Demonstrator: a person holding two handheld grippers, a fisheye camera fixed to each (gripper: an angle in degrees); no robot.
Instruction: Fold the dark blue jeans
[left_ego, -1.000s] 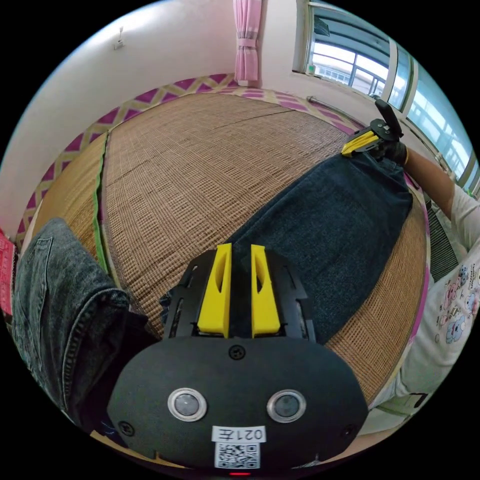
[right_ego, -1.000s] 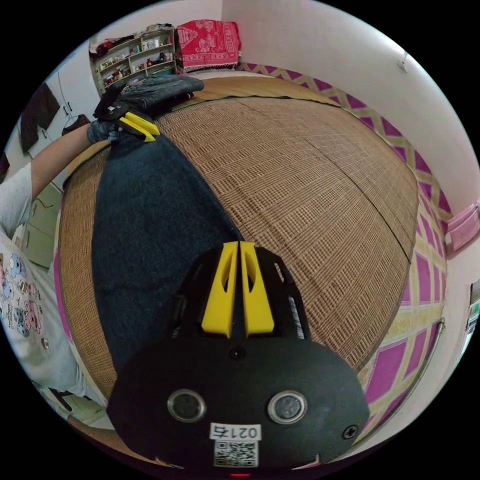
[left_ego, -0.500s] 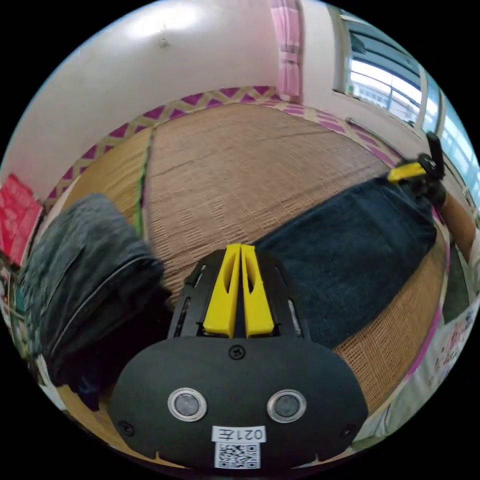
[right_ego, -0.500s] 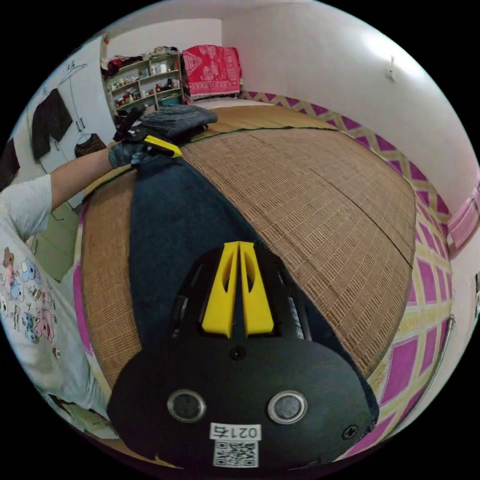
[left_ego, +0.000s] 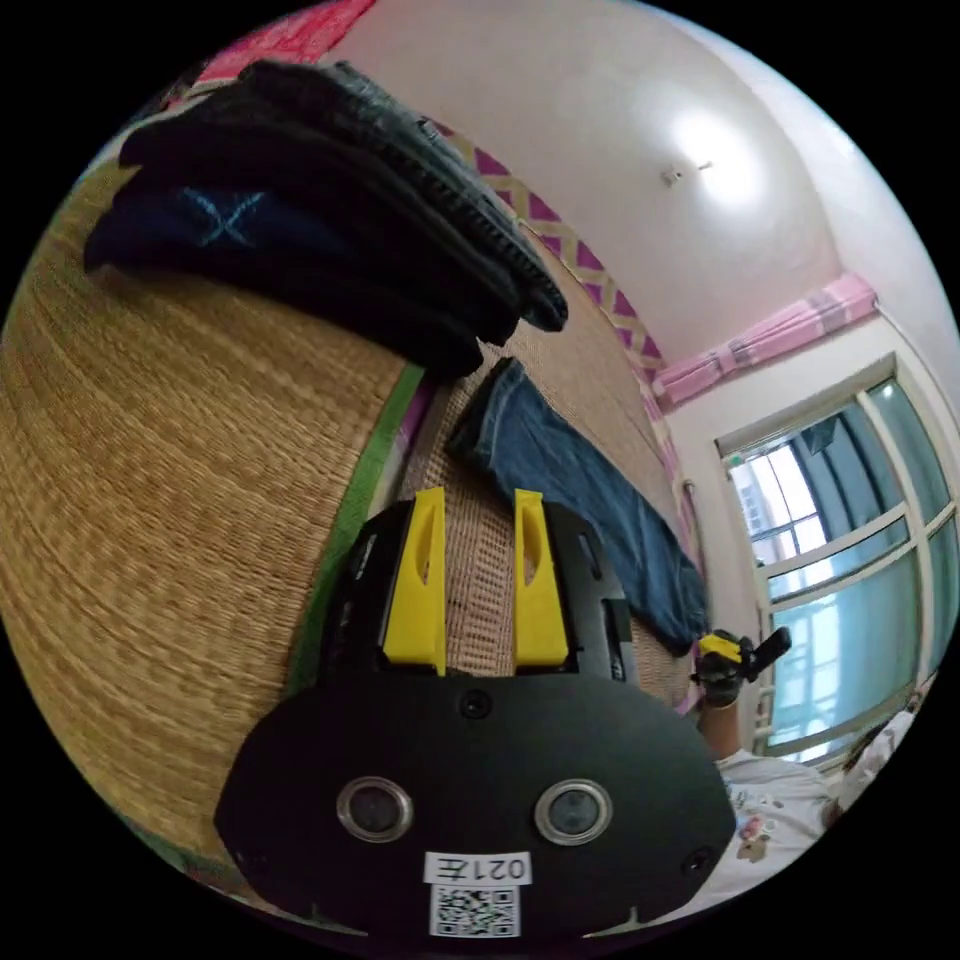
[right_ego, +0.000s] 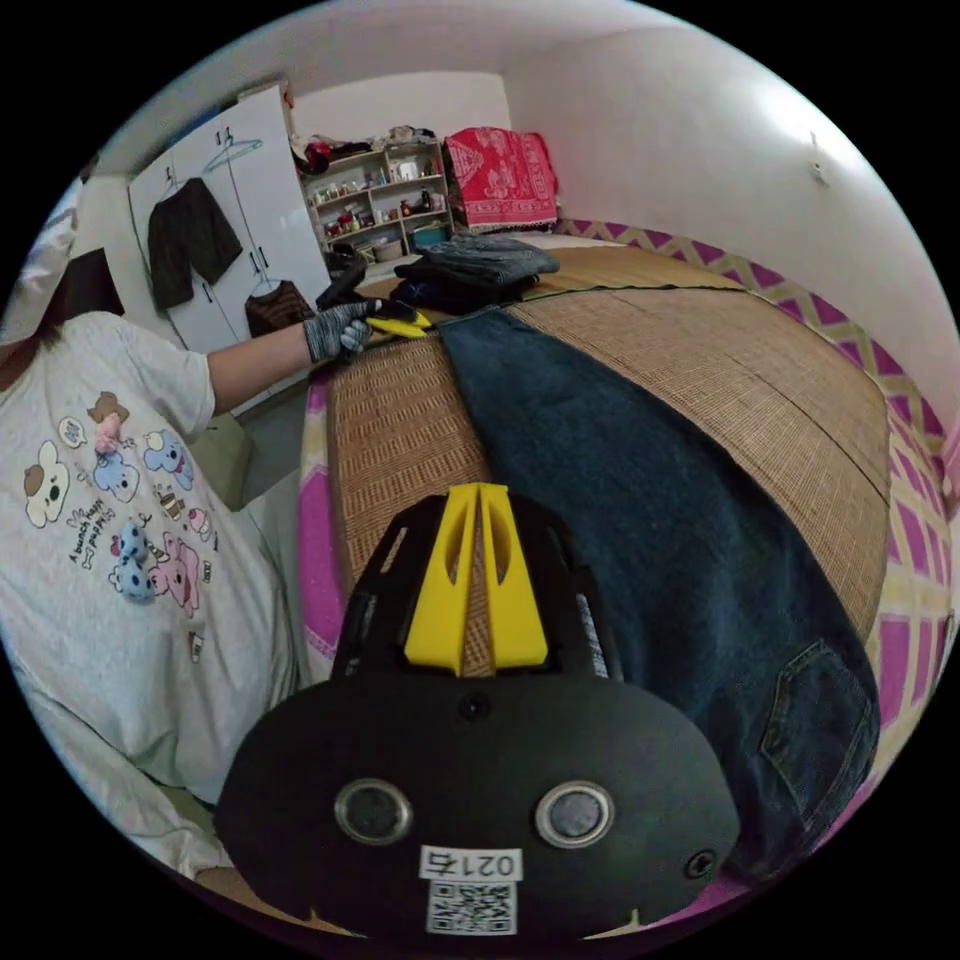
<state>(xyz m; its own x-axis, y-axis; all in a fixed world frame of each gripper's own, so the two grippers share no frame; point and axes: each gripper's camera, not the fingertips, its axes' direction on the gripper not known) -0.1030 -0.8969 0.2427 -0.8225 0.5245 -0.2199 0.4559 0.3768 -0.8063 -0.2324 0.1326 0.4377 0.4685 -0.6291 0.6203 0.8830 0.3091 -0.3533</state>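
The dark blue jeans (right_ego: 640, 480) lie stretched out flat along the woven mat (right_ego: 400, 440), back pocket near the right gripper view's lower right. My right gripper (right_ego: 478, 490) hovers over bare mat beside the waist end, jaws shut with nothing in them. In the left gripper view the jeans (left_ego: 570, 480) run away from the leg hem towards the window. My left gripper (left_ego: 478, 495) is open just short of that hem, bare mat showing between its jaws. A gloved hand holds the left gripper (right_ego: 395, 322) at the far end of the jeans; the right gripper (left_ego: 735, 650) shows small beyond them.
A stack of folded dark clothes (left_ego: 330, 200) sits on the mat close to the leg end, also seen as the stack (right_ego: 480, 265) from the right. The person's printed white shirt (right_ego: 120, 520) is at the mat's edge. Shelves (right_ego: 370, 205) stand behind.
Both grippers have let go of the jeans, which now lie flat. The left jaws have opened. Both hands have pulled off the cloth to bare mat; both cameras swung round.
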